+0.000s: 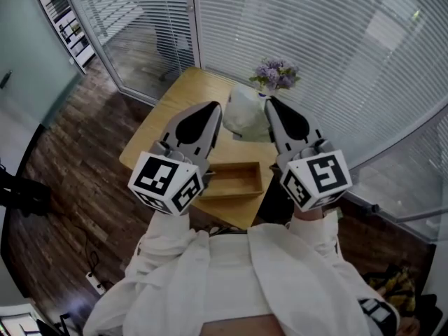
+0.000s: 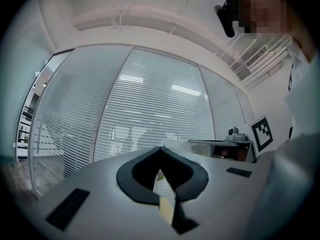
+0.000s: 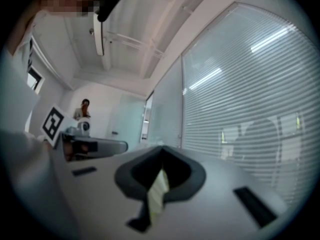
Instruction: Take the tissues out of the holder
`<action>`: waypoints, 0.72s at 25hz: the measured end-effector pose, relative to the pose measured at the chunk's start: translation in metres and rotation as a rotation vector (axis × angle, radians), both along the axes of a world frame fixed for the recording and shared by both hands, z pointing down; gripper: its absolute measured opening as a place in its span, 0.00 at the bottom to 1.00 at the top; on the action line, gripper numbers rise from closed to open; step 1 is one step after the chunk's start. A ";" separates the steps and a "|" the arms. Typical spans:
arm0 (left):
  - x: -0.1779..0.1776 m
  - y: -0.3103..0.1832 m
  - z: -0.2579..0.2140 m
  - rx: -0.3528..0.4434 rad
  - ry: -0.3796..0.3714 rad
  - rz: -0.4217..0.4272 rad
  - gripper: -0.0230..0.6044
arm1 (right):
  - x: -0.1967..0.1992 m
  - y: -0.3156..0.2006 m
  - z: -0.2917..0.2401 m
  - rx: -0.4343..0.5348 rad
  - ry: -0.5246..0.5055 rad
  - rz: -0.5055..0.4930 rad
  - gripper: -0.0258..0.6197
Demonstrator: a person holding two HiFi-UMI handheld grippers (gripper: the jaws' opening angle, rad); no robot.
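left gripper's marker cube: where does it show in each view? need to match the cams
Head view: left cube, lower left.
Left gripper view: not in it; the marker at the right edge is the right cube.
Right gripper view: far left, about mid-height.
Shared landmark: the blinds, behind the jaws in the left gripper view and at right in the right gripper view.

On the worktop [image 1: 189,89], the holder [image 1: 234,180] lies nearest the person, the tissues [image 1: 245,116] behind it (flowers [image 1: 275,74] stand farther back, at the far edge).
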State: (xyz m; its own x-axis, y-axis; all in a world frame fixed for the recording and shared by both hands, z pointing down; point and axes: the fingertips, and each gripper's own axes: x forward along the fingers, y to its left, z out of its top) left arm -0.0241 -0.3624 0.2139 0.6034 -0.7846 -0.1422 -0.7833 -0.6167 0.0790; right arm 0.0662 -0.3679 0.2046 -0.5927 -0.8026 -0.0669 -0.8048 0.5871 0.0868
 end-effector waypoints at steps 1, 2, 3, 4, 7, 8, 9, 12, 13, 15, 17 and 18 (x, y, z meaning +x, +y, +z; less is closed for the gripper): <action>-0.001 0.000 0.000 0.001 0.003 -0.004 0.05 | 0.000 0.000 -0.001 0.003 0.002 0.000 0.06; -0.001 0.000 0.000 0.001 0.006 -0.008 0.05 | 0.000 0.000 -0.002 0.007 0.003 0.001 0.06; -0.003 0.000 0.001 0.000 0.010 -0.012 0.05 | 0.001 0.000 -0.002 0.010 0.003 0.001 0.06; -0.004 0.000 0.001 -0.001 0.014 -0.015 0.05 | 0.001 -0.001 -0.003 0.012 0.003 0.002 0.06; -0.007 -0.002 0.001 -0.002 0.017 -0.021 0.05 | 0.000 -0.003 -0.003 0.011 0.004 0.008 0.06; -0.008 -0.002 0.000 -0.002 0.016 -0.022 0.05 | 0.000 -0.003 -0.002 0.010 0.004 0.009 0.06; -0.008 -0.003 0.000 -0.003 0.014 -0.022 0.05 | 0.000 -0.003 -0.002 0.009 0.004 0.010 0.06; -0.008 -0.003 -0.001 -0.006 0.006 -0.020 0.05 | -0.001 -0.002 -0.002 0.006 0.010 0.012 0.06; -0.008 -0.003 -0.001 -0.007 0.003 -0.018 0.05 | -0.001 -0.001 -0.002 0.005 0.010 0.012 0.06; -0.008 -0.004 -0.001 -0.008 0.000 -0.016 0.05 | -0.001 0.000 -0.001 0.003 0.011 0.015 0.06; -0.007 -0.006 -0.001 -0.008 0.001 -0.014 0.05 | 0.000 -0.001 0.001 0.000 0.012 0.018 0.06; -0.006 -0.006 0.000 -0.007 0.000 -0.013 0.05 | 0.000 -0.002 0.002 -0.001 0.012 0.019 0.06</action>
